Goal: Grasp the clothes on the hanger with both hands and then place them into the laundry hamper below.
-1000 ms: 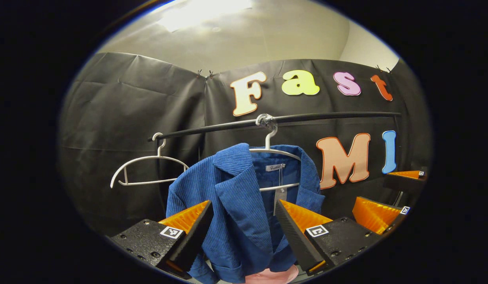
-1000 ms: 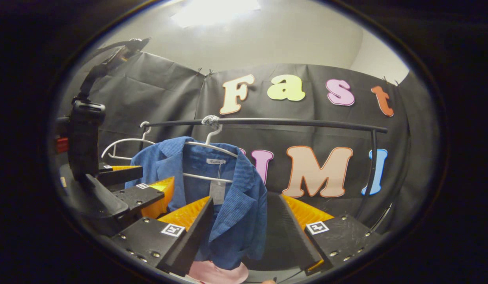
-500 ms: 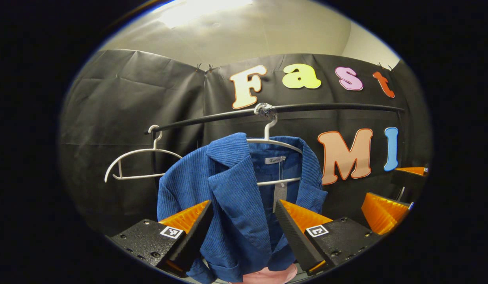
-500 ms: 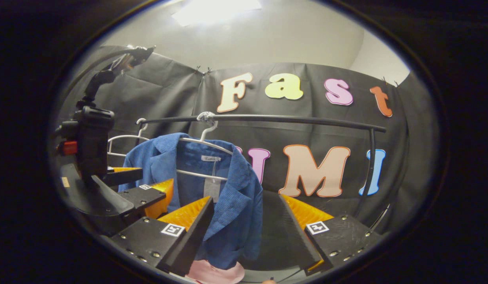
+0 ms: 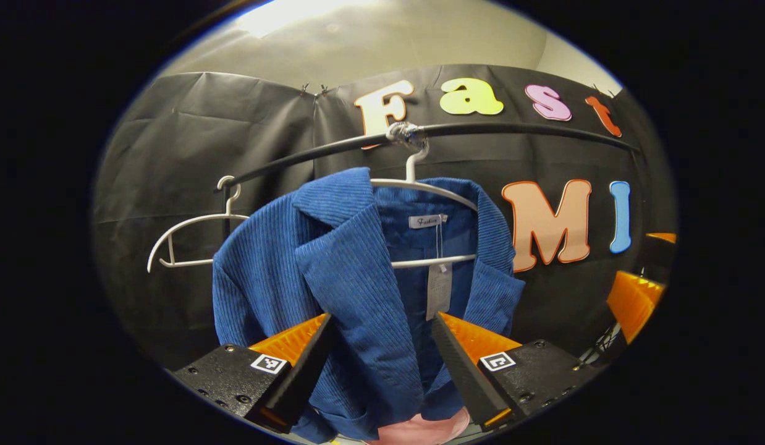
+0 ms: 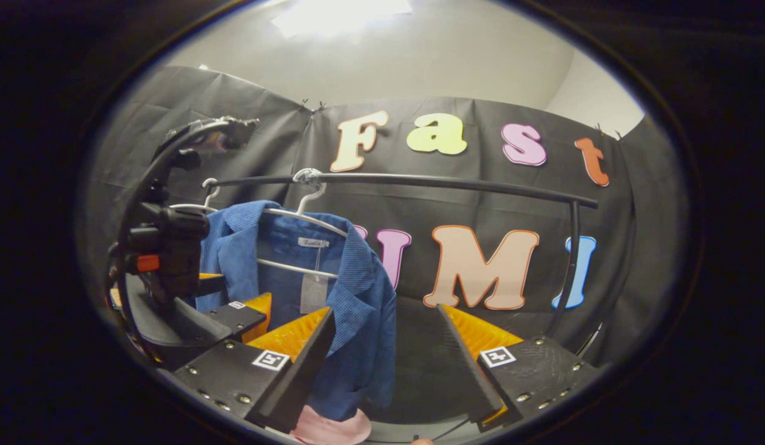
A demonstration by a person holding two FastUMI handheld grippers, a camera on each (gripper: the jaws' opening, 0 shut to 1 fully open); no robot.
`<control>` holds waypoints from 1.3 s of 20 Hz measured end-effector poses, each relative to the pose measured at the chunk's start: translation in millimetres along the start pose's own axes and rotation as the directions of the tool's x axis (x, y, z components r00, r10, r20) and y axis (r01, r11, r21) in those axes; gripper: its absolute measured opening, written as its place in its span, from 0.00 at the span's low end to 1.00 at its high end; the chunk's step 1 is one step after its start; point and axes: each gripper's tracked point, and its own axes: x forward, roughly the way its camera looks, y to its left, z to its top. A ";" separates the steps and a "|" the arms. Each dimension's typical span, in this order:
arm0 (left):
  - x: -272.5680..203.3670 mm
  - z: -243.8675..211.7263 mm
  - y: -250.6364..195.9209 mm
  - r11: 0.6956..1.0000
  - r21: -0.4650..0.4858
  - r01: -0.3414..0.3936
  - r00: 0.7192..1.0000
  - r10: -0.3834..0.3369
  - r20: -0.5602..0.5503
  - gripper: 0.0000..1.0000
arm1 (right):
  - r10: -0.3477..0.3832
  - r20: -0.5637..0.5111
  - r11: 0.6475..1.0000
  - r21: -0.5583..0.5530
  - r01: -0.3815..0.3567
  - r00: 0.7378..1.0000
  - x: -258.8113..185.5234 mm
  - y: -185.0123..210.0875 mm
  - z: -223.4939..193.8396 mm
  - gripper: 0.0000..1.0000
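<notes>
Between the spread fingers of the left gripper (image 5: 379, 346), in the left gripper view, hung the blue jacket (image 5: 351, 296), ungrasped, lapel toward 12 o'clock. Seen from the right gripper view, the right gripper (image 6: 382, 346) gaped empty, jacket (image 6: 358, 309) at 10 o'clock

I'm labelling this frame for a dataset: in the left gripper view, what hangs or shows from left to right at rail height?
Empty white hanger → blue jacket on its own hanger → right gripper at the far edge.
</notes>
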 end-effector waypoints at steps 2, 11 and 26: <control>6.3 -4.6 3.0 1.000 0.013 -0.020 1.000 0.020 -0.012 0.99 | 0.000 -0.005 1.000 -0.004 0.000 1.000 4.2 -1.6 -2.5 0.94; 21.7 -15.4 5.7 0.999 0.028 -0.033 0.998 0.034 -0.045 0.63 | 0.032 -0.024 0.999 -0.002 -0.032 0.999 26.2 1.9 -13.9 0.94; 2.5 1.0 13.6 0.997 0.071 0.013 1.000 -0.012 -0.016 0.00 | 0.127 -0.043 0.991 0.041 -0.125 0.991 42.3 29.2 -27.4 0.95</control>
